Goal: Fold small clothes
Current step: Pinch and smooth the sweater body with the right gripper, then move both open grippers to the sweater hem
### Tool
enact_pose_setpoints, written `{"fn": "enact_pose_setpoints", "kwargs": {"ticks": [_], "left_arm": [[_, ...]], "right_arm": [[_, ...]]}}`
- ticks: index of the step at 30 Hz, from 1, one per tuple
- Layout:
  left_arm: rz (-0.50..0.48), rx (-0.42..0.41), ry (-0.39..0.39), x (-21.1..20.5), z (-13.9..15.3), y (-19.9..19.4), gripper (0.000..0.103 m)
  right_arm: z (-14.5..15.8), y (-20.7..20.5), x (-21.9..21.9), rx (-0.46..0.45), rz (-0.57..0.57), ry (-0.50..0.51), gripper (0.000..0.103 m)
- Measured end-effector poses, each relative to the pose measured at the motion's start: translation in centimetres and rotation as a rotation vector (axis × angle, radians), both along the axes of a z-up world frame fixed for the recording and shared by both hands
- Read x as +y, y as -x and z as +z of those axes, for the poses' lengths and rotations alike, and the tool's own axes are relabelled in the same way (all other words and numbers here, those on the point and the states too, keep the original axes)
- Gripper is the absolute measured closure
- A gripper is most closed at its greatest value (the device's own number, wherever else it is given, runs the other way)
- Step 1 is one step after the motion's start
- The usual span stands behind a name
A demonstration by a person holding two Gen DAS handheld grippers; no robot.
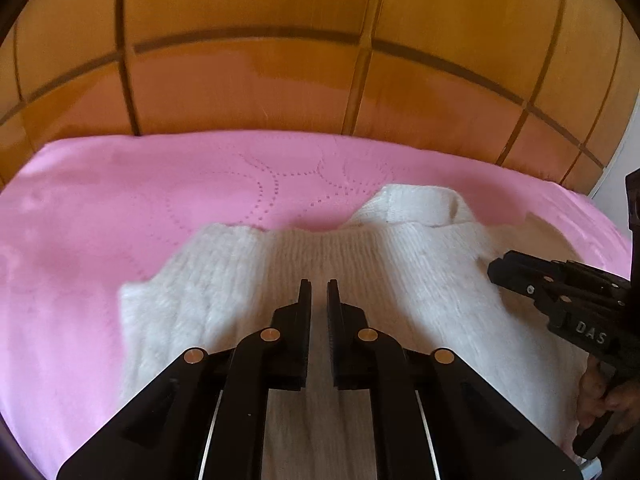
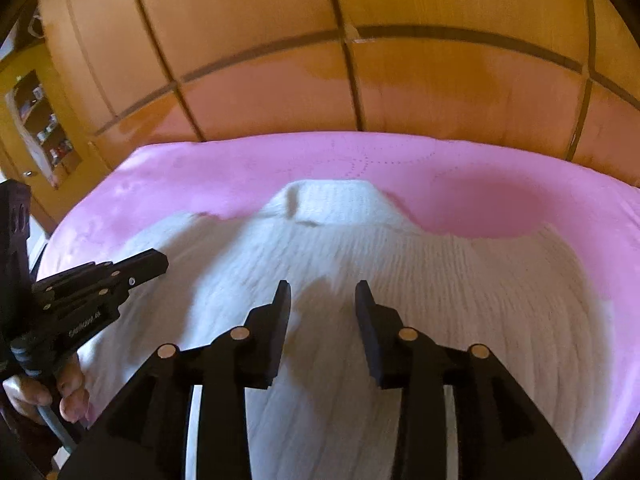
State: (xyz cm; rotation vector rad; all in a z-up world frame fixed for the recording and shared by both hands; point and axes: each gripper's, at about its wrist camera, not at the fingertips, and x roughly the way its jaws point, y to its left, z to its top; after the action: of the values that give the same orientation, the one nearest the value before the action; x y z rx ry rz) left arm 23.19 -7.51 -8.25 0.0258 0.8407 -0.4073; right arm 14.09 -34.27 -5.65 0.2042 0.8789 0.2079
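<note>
Left gripper (image 1: 319,284) hangs over the white knitted sweater (image 1: 360,264) with its jaws nearly pressed together on nothing, while the right gripper (image 2: 322,286) hovers beside it, jaws parted and empty, above the same sweater lying flat on the pink bedspread (image 1: 100,200).

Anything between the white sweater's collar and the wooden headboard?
Only bare pink bedspread between the sweater's collar and the wooden headboard; both wrist views show it.
</note>
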Motion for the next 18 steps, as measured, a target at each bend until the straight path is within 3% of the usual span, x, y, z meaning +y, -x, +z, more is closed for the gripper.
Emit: {"fn": "enact_pose_setpoints", "kwargs": {"ticks": [1,3,5,9,13,18], "left_arm": [[0.004,-0.004,0.012,0.4,0.2,0.6,0.098],[0.037,-0.006,0.016,1.7,0.3,2.5,0.077],[0.069,0.000,0.030,3.0,0.0,3.9,0.070],[0.152,0.002,0.002,5.5,-0.7,6.7,0.070],[0.158,0.008,-0.078,5.2,-2.1,7.2,0.070],[0.146,-0.024,-0.071,4.4,-0.8,8.1,0.070]], "right_arm": [[0.3,1.1,0.2,-0.008,0.014,-0.008,0.069],[0.6,3.3,0.9,-0.013,0.046,-0.017,0.067],[0.8,5.7,2.0,-0.030,0.090,-0.003,0.059],[-0.1,8.5,4.1,-0.029,0.140,0.031,0.053],[-2.8,8.9,4.7,0.027,0.114,0.043,0.052],[-0.8,9.7,3.0,0.011,0.059,0.011,0.050]]}}
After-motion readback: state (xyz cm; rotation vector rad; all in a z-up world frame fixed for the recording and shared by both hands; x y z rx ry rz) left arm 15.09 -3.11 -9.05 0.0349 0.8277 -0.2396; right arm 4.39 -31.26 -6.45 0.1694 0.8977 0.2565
